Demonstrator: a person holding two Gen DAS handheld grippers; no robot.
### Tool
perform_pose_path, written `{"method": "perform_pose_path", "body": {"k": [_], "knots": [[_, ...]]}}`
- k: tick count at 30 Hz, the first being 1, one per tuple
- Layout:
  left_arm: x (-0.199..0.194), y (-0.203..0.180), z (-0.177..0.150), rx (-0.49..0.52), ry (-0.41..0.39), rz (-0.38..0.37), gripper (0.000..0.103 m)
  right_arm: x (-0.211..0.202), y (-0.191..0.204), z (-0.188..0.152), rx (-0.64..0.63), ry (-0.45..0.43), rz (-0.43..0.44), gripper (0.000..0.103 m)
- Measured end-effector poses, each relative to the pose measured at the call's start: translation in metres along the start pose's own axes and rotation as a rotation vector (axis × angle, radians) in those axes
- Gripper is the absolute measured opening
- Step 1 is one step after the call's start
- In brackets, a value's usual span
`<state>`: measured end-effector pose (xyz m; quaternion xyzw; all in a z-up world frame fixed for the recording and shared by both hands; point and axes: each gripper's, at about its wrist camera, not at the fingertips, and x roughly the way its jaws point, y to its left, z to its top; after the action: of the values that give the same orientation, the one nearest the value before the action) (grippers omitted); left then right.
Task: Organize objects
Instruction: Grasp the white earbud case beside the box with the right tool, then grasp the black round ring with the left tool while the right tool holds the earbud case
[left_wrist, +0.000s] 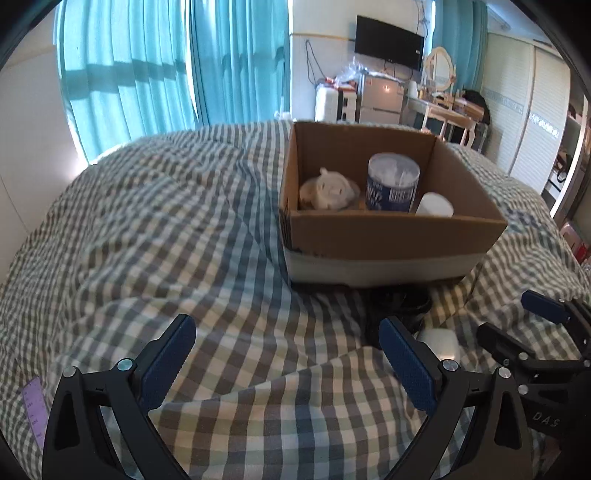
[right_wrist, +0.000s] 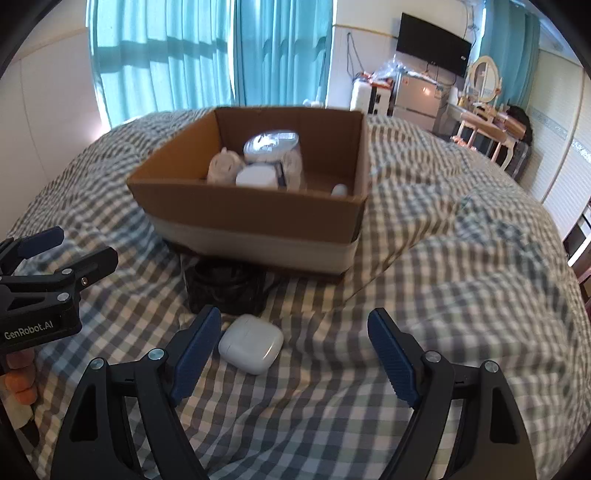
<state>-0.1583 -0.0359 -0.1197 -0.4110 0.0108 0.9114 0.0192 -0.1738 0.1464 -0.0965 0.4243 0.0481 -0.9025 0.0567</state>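
A cardboard box (left_wrist: 391, 240) (right_wrist: 255, 218) stands on the checked bed cover. Inside it are a white plush toy (left_wrist: 328, 189) (right_wrist: 223, 167), a cotton swab jar (left_wrist: 392, 181) (right_wrist: 271, 146) and a white cap (left_wrist: 435, 205) (right_wrist: 256, 175). A white earbud case (right_wrist: 250, 343) (left_wrist: 439, 341) lies in front of the box, next to a black object (right_wrist: 225, 284) (left_wrist: 399, 302). My right gripper (right_wrist: 291, 345) is open, its left finger beside the case. My left gripper (left_wrist: 286, 352) is open and empty over the cover, left of the case.
The checked bed cover (left_wrist: 166, 221) (right_wrist: 461, 240) spreads in folds all around the box. Teal curtains (left_wrist: 166, 62) hang behind the bed. A dressing table (left_wrist: 447, 110) and a fridge stand beyond the far edge. A purple tag (left_wrist: 34, 410) lies at the left.
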Motion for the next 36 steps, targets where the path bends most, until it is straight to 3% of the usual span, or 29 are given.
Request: {"method": "perform_pose_path", "body": {"k": [14, 19, 22, 23, 26, 32, 36], "knots": [[0.023, 0.009, -0.01, -0.053, 0.093, -0.034, 0.102, 0.056, 0.024, -0.015, -0.039, 0.166, 0.037, 0.081], [0.029, 0.007, -0.01, -0.049, 0.111, -0.031, 0.102, 0.073, 0.028, -0.017, -0.053, 0.202, 0.038, 0.075], [0.029, 0.006, -0.01, -0.042, 0.113, -0.022, 0.102, 0.08, 0.03, -0.02, -0.07, 0.219, 0.03, 0.065], [0.029, 0.005, -0.01, -0.037, 0.114, -0.017, 0.102, 0.078, 0.03, -0.021, -0.071, 0.214, 0.036, 0.057], [0.027, 0.001, -0.01, -0.023, 0.11, -0.006, 0.102, 0.07, 0.027, -0.022, -0.068, 0.194, 0.043, 0.057], [0.024, -0.024, 0.001, 0.062, 0.092, -0.055, 0.102, 0.008, 0.01, -0.009, -0.06, 0.037, 0.064, 0.057], [0.024, -0.055, 0.01, 0.136, 0.06, -0.073, 0.102, -0.007, -0.013, 0.006, -0.039, 0.01, 0.039, 0.057]]}}
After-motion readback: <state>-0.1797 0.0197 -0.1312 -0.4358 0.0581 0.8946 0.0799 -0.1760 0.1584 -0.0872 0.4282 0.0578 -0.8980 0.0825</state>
